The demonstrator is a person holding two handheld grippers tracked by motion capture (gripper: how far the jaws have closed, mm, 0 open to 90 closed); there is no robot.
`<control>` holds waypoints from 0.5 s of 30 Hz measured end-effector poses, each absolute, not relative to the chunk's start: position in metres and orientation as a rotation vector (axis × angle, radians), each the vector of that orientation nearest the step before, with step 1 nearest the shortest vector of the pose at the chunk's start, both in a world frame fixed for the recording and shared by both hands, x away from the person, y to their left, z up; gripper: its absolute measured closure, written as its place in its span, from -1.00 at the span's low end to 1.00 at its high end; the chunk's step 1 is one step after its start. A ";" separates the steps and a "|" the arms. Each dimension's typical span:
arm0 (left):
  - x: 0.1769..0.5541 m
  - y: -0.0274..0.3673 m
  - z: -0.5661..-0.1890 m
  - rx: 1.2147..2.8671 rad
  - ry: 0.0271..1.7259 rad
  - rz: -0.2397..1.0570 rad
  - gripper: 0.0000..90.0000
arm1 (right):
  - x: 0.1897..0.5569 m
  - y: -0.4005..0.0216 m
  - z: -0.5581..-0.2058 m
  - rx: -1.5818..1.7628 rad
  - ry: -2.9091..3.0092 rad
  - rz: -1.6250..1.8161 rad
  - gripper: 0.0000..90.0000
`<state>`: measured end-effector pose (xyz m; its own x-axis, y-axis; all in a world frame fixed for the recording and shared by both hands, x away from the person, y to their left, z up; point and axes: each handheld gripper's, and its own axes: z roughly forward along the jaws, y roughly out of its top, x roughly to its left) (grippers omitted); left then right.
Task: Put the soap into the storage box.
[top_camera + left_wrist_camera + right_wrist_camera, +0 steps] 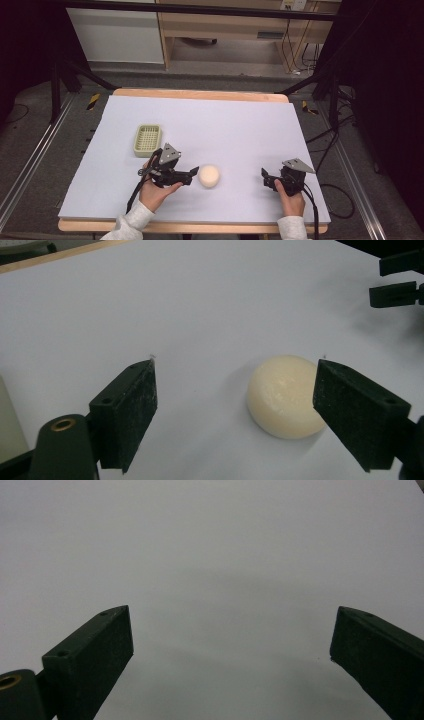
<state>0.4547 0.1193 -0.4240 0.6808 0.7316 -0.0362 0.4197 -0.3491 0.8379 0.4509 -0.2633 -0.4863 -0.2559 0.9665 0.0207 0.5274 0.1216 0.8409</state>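
Two black jaws of the right gripper (232, 645) rise from the bottom corners, standing wide apart with nothing between them. Each jaw has a flat inner face and small holes along its top edge. Beyond them lies a plain pale table surface (215, 545), softly shadowed between the jaws.

Black grippers (192, 175), grey plates, pale sleeves (131, 222)
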 end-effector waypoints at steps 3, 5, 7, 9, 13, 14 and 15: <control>0.456 0.114 -0.425 1.991 0.885 0.427 -0.61 | 0.451 -0.263 -0.486 1.444 1.851 1.029 -0.91; 0.456 0.110 -0.426 1.999 0.881 0.424 -0.61 | 0.451 -0.263 -0.487 1.443 1.852 1.026 -0.91; 0.456 0.107 -0.427 2.001 0.881 0.420 -0.61 | 0.451 -0.263 -0.486 1.445 1.852 1.030 -0.91; 0.456 0.104 -0.429 2.013 0.877 0.418 -0.61 | 0.451 -0.263 -0.487 1.442 1.852 1.027 -0.91; 0.456 0.099 -0.433 2.031 0.872 0.415 -0.62 | 0.451 -0.263 -0.487 1.443 1.852 1.025 -0.91; 0.457 0.097 -0.434 2.028 0.875 0.411 -0.62 | 0.451 -0.263 -0.487 1.443 1.851 1.025 -0.91; 0.457 0.097 -0.434 2.031 0.874 0.410 -0.62 | 0.451 -0.263 -0.487 1.441 1.855 1.025 -0.91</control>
<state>0.4572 0.0966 -0.4341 0.7002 0.7132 -0.0344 0.4288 -0.3814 0.8190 0.4514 -0.2630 -0.4866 -0.2564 0.9664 0.0168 0.5288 0.1257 0.8394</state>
